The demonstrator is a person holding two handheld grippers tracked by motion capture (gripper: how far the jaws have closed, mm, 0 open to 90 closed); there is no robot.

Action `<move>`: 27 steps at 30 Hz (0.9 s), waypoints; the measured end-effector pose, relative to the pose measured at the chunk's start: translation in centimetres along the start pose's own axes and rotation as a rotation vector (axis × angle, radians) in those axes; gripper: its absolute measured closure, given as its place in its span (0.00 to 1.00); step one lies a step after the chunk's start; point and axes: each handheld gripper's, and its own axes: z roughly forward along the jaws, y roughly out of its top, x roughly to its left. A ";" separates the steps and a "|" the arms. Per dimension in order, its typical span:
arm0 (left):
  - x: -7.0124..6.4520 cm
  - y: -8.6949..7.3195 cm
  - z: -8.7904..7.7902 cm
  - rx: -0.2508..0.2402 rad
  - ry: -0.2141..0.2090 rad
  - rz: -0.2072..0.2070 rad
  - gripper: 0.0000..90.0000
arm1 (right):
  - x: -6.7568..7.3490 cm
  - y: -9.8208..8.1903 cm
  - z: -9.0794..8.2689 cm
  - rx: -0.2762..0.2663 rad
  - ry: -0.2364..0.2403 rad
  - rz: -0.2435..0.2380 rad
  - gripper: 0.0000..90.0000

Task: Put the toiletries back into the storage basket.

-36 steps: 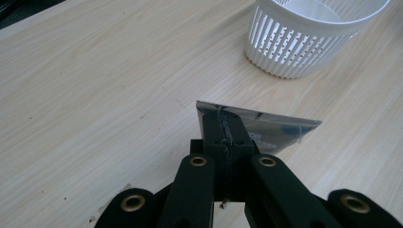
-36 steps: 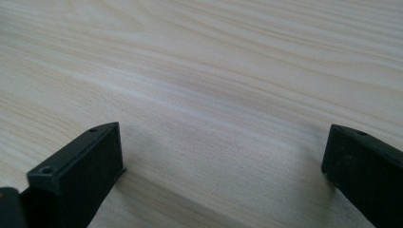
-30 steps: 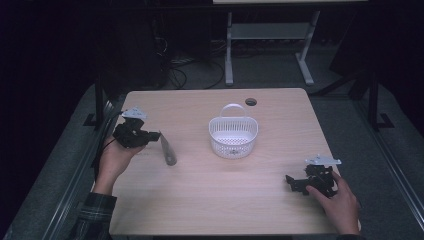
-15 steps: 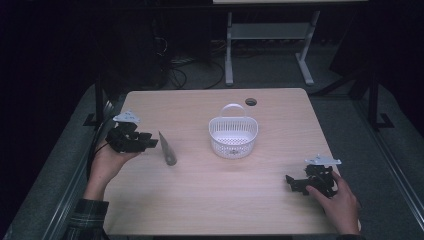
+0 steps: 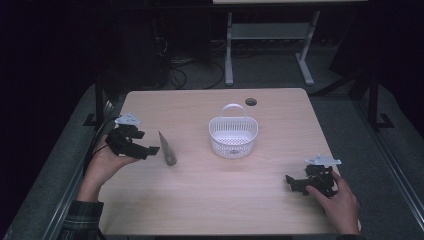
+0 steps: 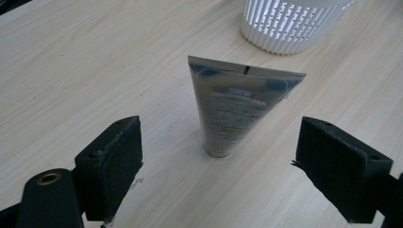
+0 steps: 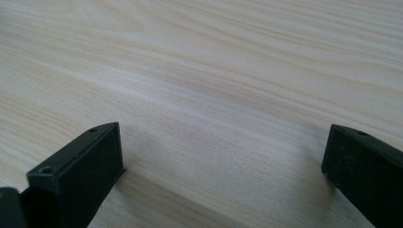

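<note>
Tube [image 6: 237,107] lay flat on the counter [image 5: 200,200], left of the white basket [image 5: 233,136]; looked light, soft, slick-skinned. Best hold judged mid-body, across the width. Left claw [image 5: 150,149] had just been opening, jaws wide, nothing gripped. Right claw [image 5: 291,181] apart, empty.

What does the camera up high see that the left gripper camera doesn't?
The high view alone takes in the person's hands, the right gripper, the basket's handle and the floor beyond the table. The left gripper view alone gives the printing on the grey tube, which stands free between open jaws that have just been opening. Both share the tube, the white basket and the wooden tabletop.
</note>
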 end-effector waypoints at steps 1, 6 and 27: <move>-0.1 0.0 0.0 -0.002 -0.004 -0.004 0.16 | 0.0 0.0 0.0 0.000 0.000 0.000 0.00; -0.3 0.7 0.0 0.004 -0.006 0.016 0.15 | 0.0 0.0 0.0 0.000 0.000 0.000 0.00; -1.1 3.4 1.4 0.033 -0.015 0.066 0.14 | 0.0 0.0 0.0 0.000 -0.001 0.000 0.00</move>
